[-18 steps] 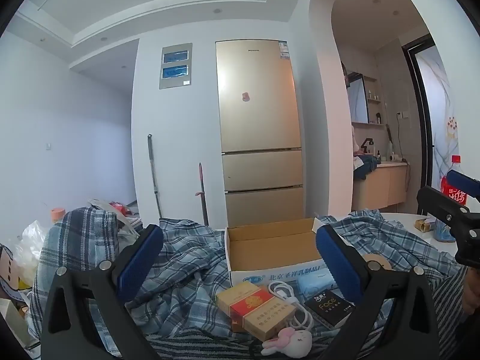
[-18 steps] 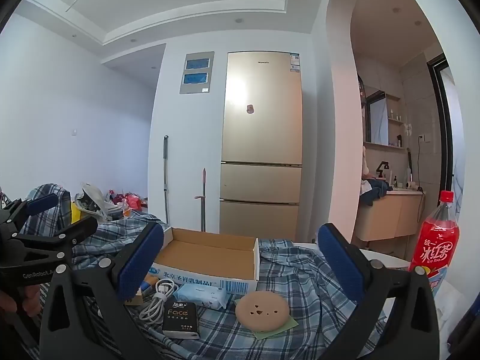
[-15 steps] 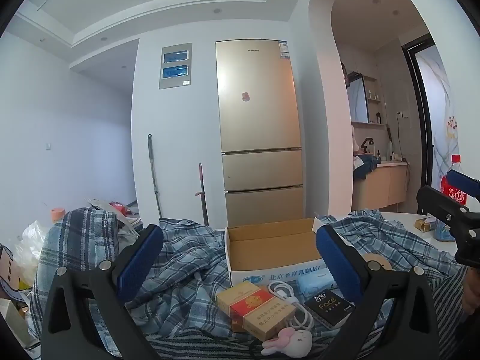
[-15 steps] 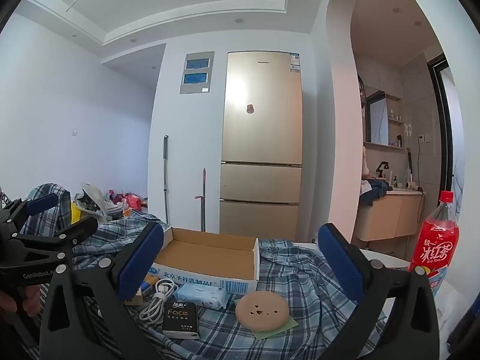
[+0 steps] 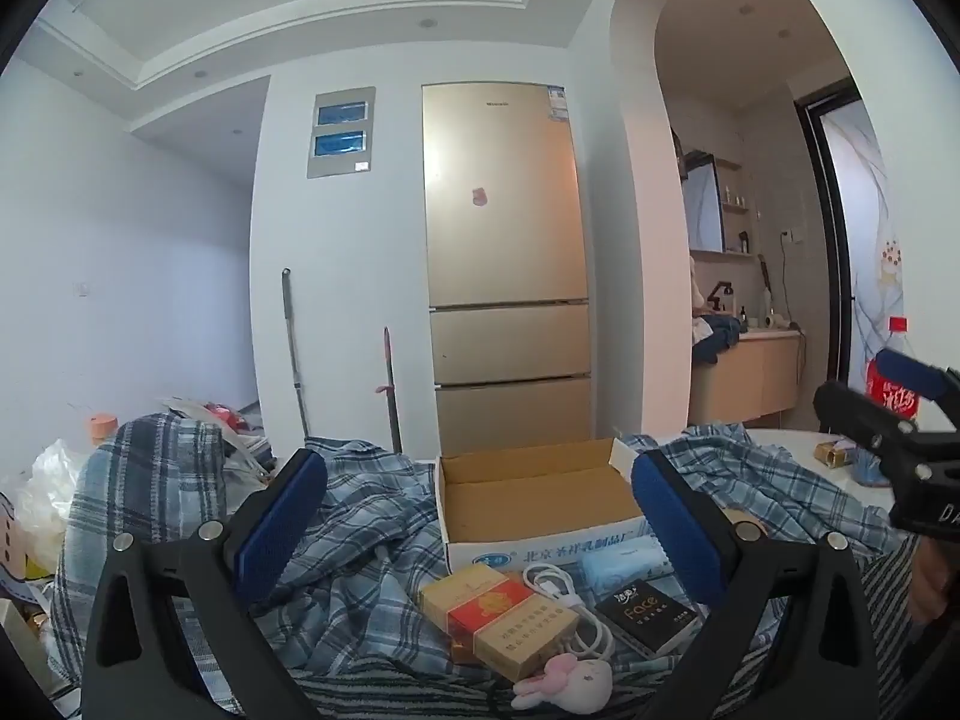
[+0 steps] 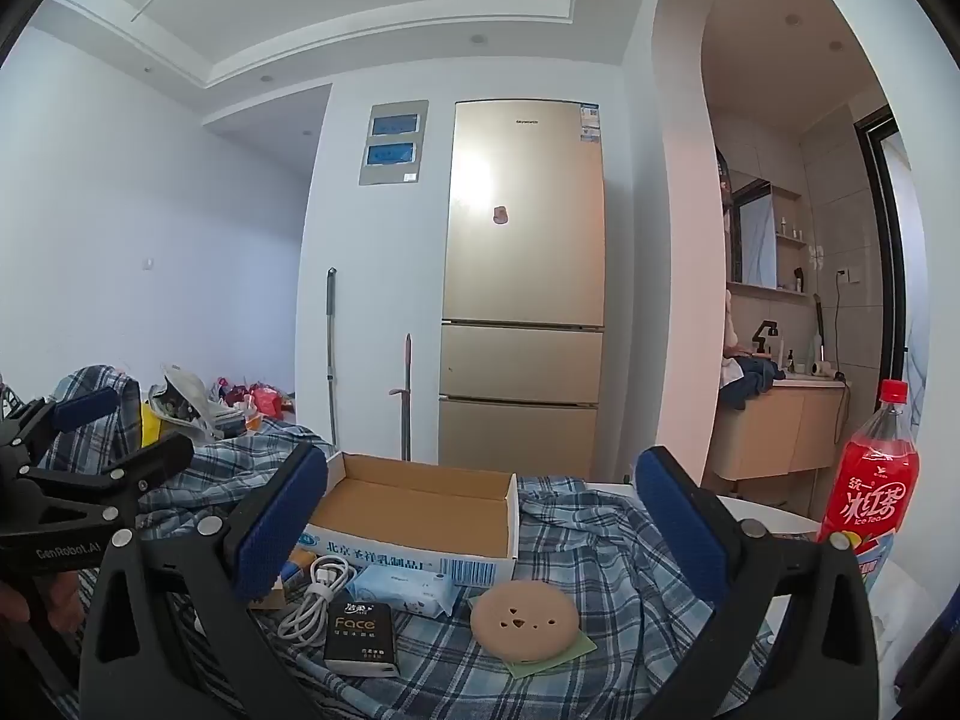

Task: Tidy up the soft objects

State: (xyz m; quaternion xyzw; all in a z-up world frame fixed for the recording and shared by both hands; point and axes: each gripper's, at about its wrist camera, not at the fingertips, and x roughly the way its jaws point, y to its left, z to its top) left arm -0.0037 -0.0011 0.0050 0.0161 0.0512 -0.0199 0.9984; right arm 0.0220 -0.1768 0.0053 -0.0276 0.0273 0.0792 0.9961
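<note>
Both grippers hover above the table, so the task looks to be at its very start: nothing is picked up yet. The left gripper (image 5: 480, 516) is wide open and holds nothing; the right gripper (image 6: 483, 516) is also wide open and empty.

The soft things lie on a plaid cloth (image 5: 360, 546) in front of an empty box (image 5: 534, 498). A small plush bunny (image 5: 567, 678) lies nearest to the left gripper, touching a carton (image 5: 498, 618). A tissue pack (image 6: 405, 585) rests against the front wall of the box, and a round pad (image 6: 524, 618) lies just beside it, closer to the right gripper.

The next move probably calls for one gripper to come down over one soft thing, most likely the bunny or the pad, and close on it gently. The cable (image 6: 315, 594) and the black packet (image 6: 362, 636) are near, so the approach should avoid them.
</note>
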